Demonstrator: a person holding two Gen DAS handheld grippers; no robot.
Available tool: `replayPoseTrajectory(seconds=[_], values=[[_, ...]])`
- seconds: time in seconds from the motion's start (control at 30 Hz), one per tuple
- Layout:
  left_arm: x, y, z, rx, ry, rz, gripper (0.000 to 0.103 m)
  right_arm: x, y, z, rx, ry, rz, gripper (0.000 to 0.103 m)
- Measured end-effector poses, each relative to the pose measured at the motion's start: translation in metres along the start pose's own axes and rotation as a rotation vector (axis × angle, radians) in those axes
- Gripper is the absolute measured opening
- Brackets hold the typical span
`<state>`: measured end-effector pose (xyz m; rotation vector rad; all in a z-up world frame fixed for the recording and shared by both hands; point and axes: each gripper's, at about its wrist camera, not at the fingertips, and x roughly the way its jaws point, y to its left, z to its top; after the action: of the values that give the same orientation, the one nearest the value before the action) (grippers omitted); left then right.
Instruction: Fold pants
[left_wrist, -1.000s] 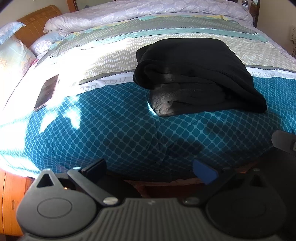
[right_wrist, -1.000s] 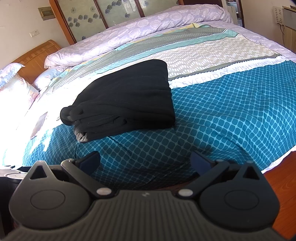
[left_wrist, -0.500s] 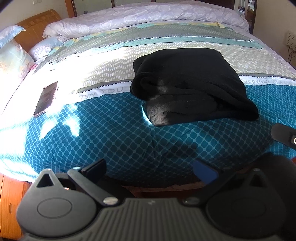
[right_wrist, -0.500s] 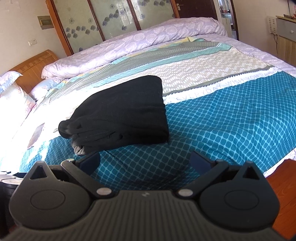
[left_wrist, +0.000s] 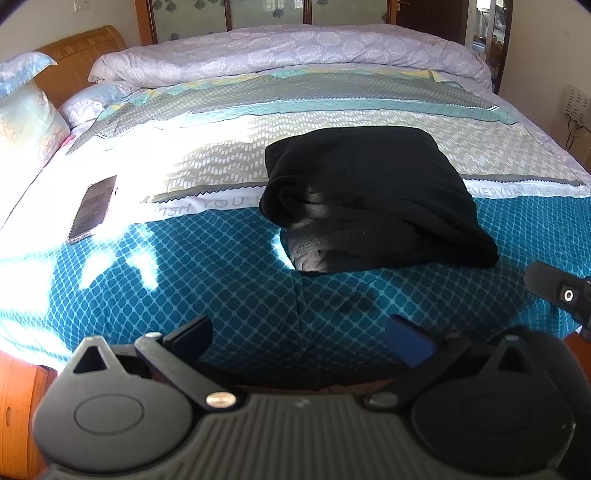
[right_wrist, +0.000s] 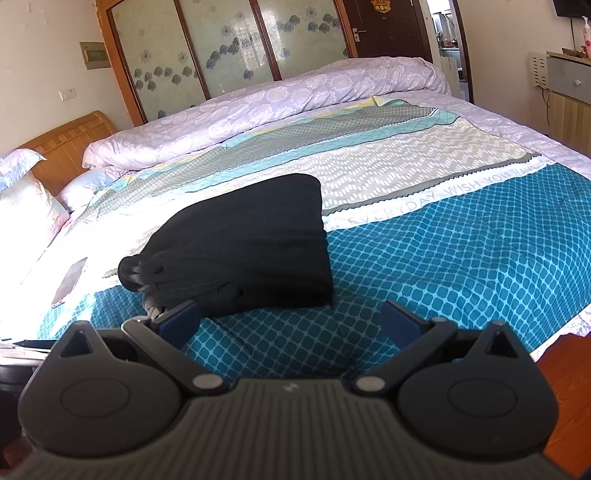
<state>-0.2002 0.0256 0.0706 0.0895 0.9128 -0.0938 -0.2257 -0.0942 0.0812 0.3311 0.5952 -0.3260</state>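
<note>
Both claws hang wide and empty off the bed's near edge, left claw and right claw, the folded black pants dead ahead, long side running across, right claw nearer.

Matt black fleecy cloth pants, smooth printed cotton-like bedspread, glossy wooden headboard
</note>
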Motion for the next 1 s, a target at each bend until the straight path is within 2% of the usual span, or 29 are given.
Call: replayPoseTrajectory(seconds=[0.33, 0.7, 0.9, 1.0], values=[[0.014, 0.0, -0.004, -0.006, 0.094, 0.042, 0.103, 0.002, 0.003, -0.002, -0.002, 0.023, 0.006, 0.103], [0.025, 0.007, -0.006, -0.042, 0.171, 0.014, 0.103, 0.006, 0.007, -0.007, -0.015, 0.079, 0.027, 0.103], [0.017, 0.002, -0.002, -0.021, 0.151, 0.016, 0.103, 0.003, 0.008, -0.004, -0.024, 0.075, 0.032, 0.103], [0.005, -0.001, 0.008, -0.013, 0.108, 0.024, 0.103, -0.004, 0.009, 0.004, -0.02, 0.057, 0.041, 0.103]])
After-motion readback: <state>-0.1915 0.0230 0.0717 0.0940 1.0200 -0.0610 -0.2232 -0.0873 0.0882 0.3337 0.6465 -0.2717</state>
